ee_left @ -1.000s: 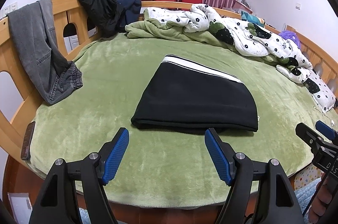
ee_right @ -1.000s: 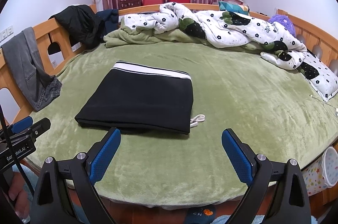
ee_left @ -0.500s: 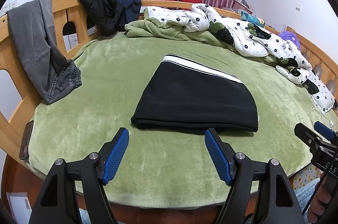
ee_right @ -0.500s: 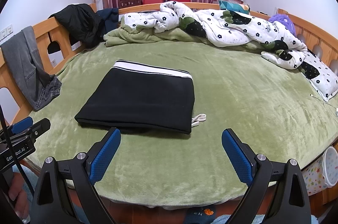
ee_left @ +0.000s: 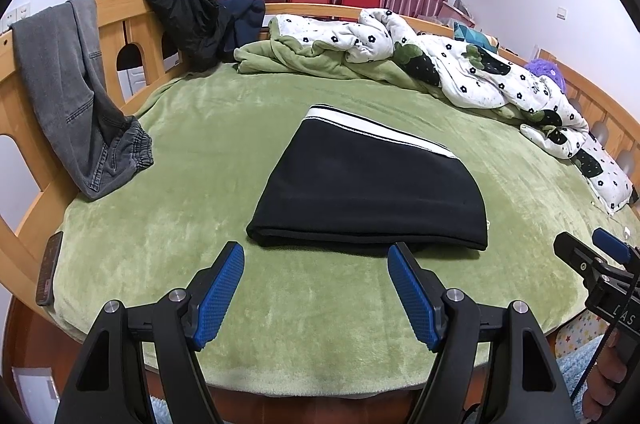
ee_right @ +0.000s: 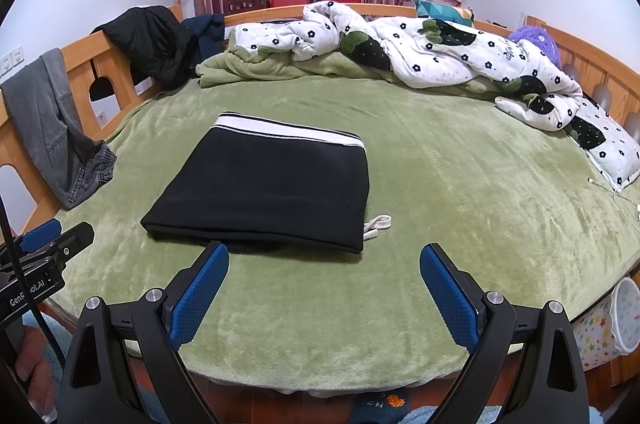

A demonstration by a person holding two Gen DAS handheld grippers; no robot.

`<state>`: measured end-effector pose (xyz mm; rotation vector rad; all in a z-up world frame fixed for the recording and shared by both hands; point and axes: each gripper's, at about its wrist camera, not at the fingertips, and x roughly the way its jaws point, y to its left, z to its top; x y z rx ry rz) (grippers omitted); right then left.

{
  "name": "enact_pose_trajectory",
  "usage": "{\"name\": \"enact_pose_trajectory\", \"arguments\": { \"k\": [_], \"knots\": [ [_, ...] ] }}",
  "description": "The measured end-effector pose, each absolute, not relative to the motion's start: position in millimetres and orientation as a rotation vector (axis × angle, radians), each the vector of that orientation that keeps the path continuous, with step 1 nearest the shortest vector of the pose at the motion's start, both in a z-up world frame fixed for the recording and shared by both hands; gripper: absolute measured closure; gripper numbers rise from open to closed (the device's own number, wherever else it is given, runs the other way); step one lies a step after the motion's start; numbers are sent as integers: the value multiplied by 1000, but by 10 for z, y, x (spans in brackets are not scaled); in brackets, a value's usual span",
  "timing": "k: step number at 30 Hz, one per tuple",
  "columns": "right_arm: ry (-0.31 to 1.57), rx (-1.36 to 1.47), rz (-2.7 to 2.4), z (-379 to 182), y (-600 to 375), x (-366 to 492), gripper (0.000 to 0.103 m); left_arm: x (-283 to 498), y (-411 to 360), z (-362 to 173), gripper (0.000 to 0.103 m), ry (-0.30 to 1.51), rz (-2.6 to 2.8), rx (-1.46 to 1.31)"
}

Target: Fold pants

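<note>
In the left wrist view, our left gripper (ee_left: 316, 288) fills the bottom of the frame, its two blue pads spread wide with nothing but green blanket between them. Just above the pads, in the middle of the frame, lie the black pants (ee_left: 372, 192), already folded into a compact, roughly rectangular bundle. Their white-striped waistband runs along the far edge, and a thick folded edge faces us. The long axis runs left to right across the frame, so the near edge sits broadside to the gripper, close to the fingertips but not touching them.

At the lower right edge of this view we see part of our right gripper (ee_left: 600, 256), cut off by the frame.

In the right wrist view, the right gripper (ee_right: 324, 288) also sits at the bottom, spread wide and holding nothing. Here the pants (ee_right: 264, 188) lie up and to the left of centre, so only the left pad lines up with their near edge. We judge the left gripper the squarer of the two to the bundle, and the right nearer its right-hand corner, where a white drawstring (ee_right: 378, 224) pokes out.

The bed (ee_right: 460, 184) beneath is covered in green plush. We cannot tell how many layers the fold holds or whether the legs inside are aligned, and the bundle's underside is hidden. The fisheye lens bends the edges, so true straightness is hard to judge.
</note>
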<state>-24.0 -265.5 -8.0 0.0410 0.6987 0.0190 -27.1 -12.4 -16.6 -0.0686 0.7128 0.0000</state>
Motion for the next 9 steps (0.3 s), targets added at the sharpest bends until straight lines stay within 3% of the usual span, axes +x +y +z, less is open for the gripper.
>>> {"name": "enact_pose_trajectory", "arguments": {
  "k": [9],
  "knots": [
    [702, 45, 16, -106, -2687, -236, 8, -258, -107, -149, 30, 714, 6, -71]
  ]
}}
